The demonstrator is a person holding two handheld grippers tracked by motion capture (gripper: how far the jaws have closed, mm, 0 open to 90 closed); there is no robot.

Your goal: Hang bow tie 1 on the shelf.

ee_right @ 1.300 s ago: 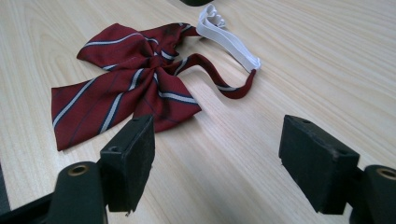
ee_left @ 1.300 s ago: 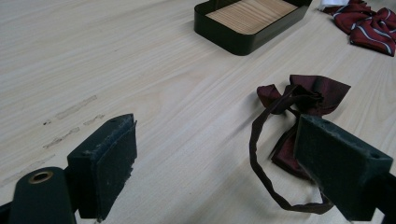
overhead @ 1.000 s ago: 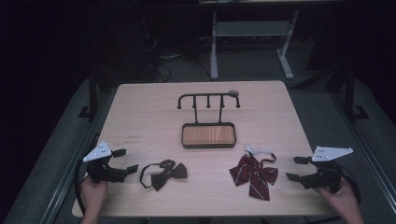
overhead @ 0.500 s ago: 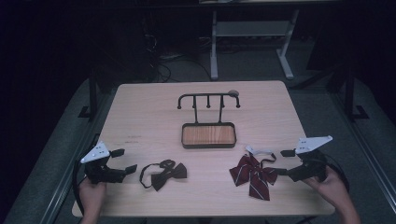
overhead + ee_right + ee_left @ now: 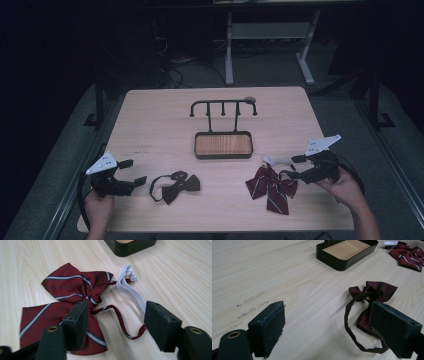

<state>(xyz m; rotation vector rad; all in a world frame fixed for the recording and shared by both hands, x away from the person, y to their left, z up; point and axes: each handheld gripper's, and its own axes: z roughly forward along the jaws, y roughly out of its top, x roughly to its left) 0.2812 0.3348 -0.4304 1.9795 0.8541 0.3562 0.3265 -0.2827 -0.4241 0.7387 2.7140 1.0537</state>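
Right gripper [image 5: 295, 167]: jaws spread, just been closing in, nothing pinched yet. In the right gripper view the thin red neck strap [image 5: 120, 320] of the striped bow tie [image 5: 67, 305] and its white elastic band [image 5: 131, 291] lie on the table between the two pads; neither pad presses on them. The left-hand pad in that view hangs over the lower wing of the bow; whether it touches the cloth cannot be told. The person's right hand [image 5: 345, 187] holds the tool low over the near right part of the table [image 5: 150, 120].

Left gripper [image 5: 134, 172]: jaws spread wide, empty. It sits at the near left edge, held in the left hand [image 5: 97, 210], pointing toward the dark bow tie [image 5: 175, 185]. In the left gripper view the dark bow tie [image 5: 374, 293] lies just ahead, partly behind the right-hand pad, its strap loop [image 5: 352, 327] curling out on the wood, between the pads but close to the right-hand one. No contact visible.

Striped bow tie [image 5: 270, 187]: dark red with pale stripes, flat on the table, near right, just beside the right gripper's tips. The white band trails off its upper end toward the tray.

Dark bow tie: near left of centre, well apart from the striped one.

Tray [image 5: 223, 156]: black rim, wooden floor, centre of the table. Behind it rises a black rack [image 5: 222, 106] with a top bar and short pegs; nothing hangs from it. Both ties lie nearer the person than the tray.
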